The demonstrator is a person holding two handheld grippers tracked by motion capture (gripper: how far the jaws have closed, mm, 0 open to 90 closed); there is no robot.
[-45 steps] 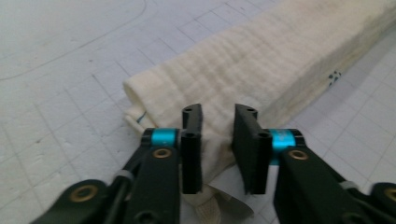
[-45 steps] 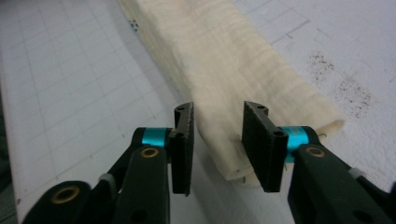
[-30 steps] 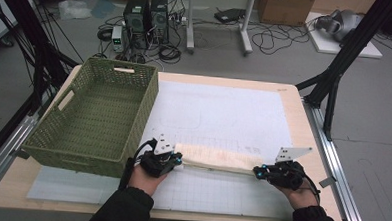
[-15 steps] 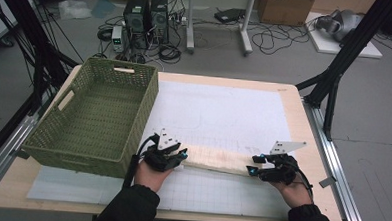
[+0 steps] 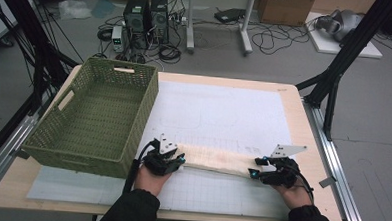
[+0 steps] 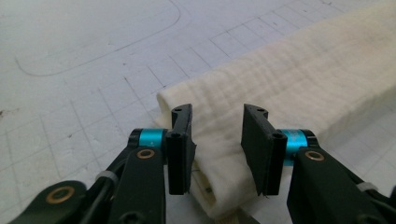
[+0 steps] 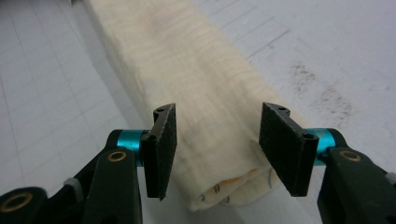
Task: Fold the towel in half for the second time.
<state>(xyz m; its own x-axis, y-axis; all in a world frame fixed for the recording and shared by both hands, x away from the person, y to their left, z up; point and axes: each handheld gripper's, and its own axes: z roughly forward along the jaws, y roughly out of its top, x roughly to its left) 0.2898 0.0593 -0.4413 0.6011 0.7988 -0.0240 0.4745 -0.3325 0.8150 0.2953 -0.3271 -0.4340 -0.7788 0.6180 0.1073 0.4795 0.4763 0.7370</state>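
Note:
A long folded cream cloth (image 5: 214,161) lies flat on the white gridded mat (image 5: 224,111), running left to right near the table's front. My left gripper (image 5: 180,160) sits at its left end. The jaws have just been opening, and in the left gripper view the left gripper (image 6: 217,122) stands open astride the cloth (image 6: 303,74), which lies loose between the pads. My right gripper (image 5: 254,172) is at the cloth's right end. The right gripper (image 7: 217,126) has also just been opening and straddles the cloth's folded end (image 7: 187,60) without pressing on it.
A green woven basket (image 5: 82,153) stands on the left part of the wooden table (image 5: 325,206), close to my left hand. Black frame posts rise at both sides. Computers and cables lie on the floor beyond the far edge.
Both grippers were shut on the cloth's ends a second ago and have opened. The cloth now rests on the mat. The hands have stayed where they were.

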